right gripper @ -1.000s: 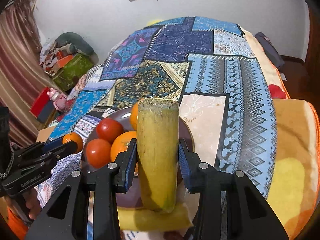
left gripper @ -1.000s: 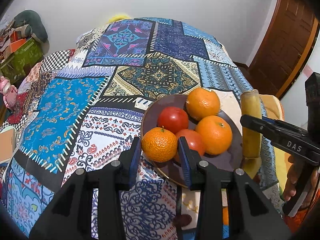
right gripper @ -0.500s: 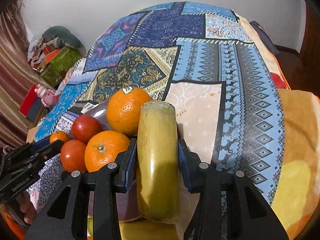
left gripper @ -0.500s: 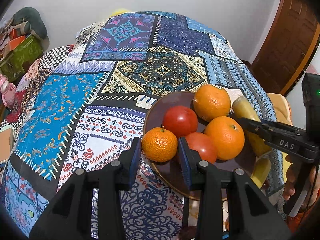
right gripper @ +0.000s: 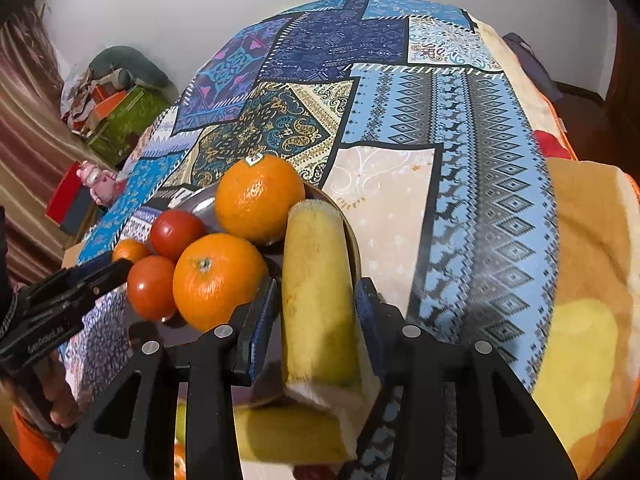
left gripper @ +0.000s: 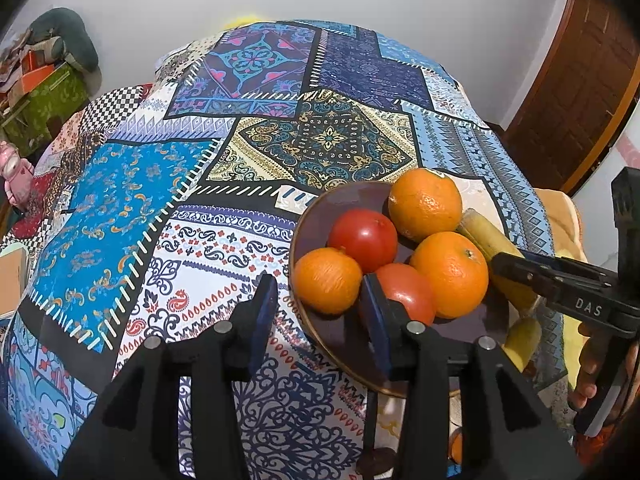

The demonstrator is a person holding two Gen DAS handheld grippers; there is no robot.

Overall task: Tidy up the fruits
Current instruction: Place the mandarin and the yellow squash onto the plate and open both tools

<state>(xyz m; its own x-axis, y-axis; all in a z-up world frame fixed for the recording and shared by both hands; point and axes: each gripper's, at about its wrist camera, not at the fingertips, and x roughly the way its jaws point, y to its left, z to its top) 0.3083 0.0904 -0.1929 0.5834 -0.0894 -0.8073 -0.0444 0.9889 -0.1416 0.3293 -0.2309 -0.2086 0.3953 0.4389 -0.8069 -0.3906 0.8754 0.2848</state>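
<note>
A dark brown plate [left gripper: 320,216] on the patchwork bedcover holds two large oranges [left gripper: 426,204] [left gripper: 450,274], two tomatoes [left gripper: 364,234] [left gripper: 412,292] and a small mandarin [left gripper: 328,280]. My left gripper [left gripper: 322,312] is open; the mandarin sits on the plate between its fingertips, free of both pads. My right gripper [right gripper: 316,308] is open around a yellow banana [right gripper: 316,280] lying on the plate's right rim [right gripper: 352,236]; a gap shows at the left pad. The banana also shows in the left wrist view [left gripper: 492,248].
Another banana piece [right gripper: 288,432] lies under my right gripper. An orange-yellow blanket [right gripper: 592,280] covers the bed's right edge. Boxes and clutter [right gripper: 120,112] stand on the floor at left. A wooden door [left gripper: 580,92] is at the right.
My left gripper has opened and let go of the mandarin on the plate. My right gripper has lowered the banana onto the plate's right rim and opened.
</note>
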